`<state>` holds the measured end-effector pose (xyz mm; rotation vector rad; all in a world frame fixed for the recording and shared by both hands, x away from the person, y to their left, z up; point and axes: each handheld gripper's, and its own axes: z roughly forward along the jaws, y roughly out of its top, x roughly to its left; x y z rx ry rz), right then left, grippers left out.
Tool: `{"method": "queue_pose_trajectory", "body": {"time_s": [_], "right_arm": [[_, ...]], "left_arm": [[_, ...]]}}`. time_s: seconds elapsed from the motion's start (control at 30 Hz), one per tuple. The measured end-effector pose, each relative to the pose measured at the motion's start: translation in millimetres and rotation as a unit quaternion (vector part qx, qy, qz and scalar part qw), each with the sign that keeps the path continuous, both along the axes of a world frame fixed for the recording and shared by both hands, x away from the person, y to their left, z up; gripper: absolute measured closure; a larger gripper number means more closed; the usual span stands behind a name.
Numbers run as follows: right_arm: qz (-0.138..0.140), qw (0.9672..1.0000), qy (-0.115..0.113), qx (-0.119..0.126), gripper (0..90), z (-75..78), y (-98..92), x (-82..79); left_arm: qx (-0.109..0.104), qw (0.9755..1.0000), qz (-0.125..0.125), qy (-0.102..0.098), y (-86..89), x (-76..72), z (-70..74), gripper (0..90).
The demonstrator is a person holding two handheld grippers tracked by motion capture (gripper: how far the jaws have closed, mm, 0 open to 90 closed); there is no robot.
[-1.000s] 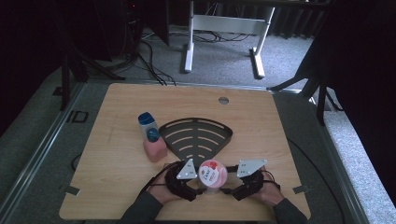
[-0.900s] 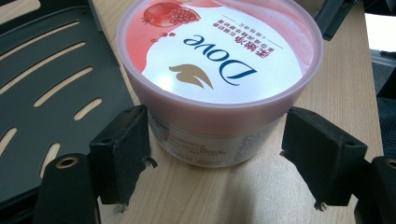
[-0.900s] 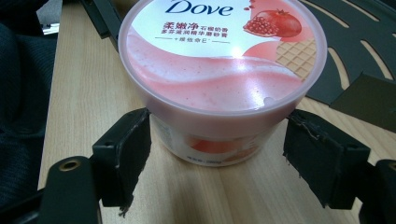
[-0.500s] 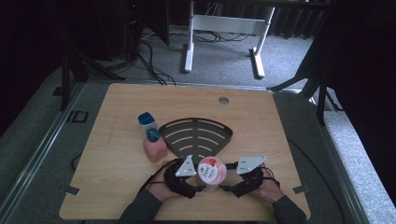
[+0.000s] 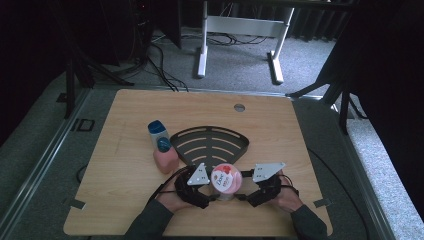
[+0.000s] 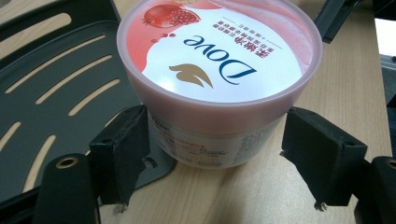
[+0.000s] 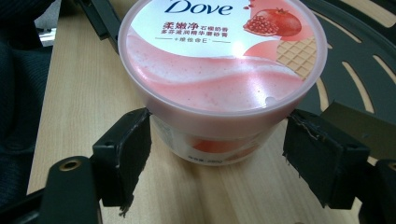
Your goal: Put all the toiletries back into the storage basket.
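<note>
A pink Dove tub (image 5: 226,178) is being flanked at the table's (image 5: 125,210) near edge, beside a black slotted tray (image 5: 210,142). Both the left tongs (image 6: 212,163) and right tongs (image 7: 215,158) are being held open around it, not yet gripping. Lifting is judged outstanding.

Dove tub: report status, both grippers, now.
Left gripper open, jaws flanking Dove tub. Right gripper open, flanking it from the opposite side. Tub upright, lid on, at edge of black slotted tray. Nothing blocking.
</note>
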<state>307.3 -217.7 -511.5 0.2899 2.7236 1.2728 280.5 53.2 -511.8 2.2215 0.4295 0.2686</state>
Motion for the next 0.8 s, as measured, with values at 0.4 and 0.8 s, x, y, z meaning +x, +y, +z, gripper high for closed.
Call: {"method": "queue_pose_trajectory", "body": {"time_s": [0.4,0.8], "right_arm": [[0.002,1.0,-0.004,0.003,23.4,5.5,3.8,10.2],[0.004,0.9999,-0.011,-0.001,23.4,12.4,3.5,19.6]], "left_arm": [[-0.003,0.9999,0.01,-0.002,2.8,7.3,5.5,23.9],[-0.001,0.9998,0.02,-0.004,-0.2,14.4,10.6,24.0]]}}
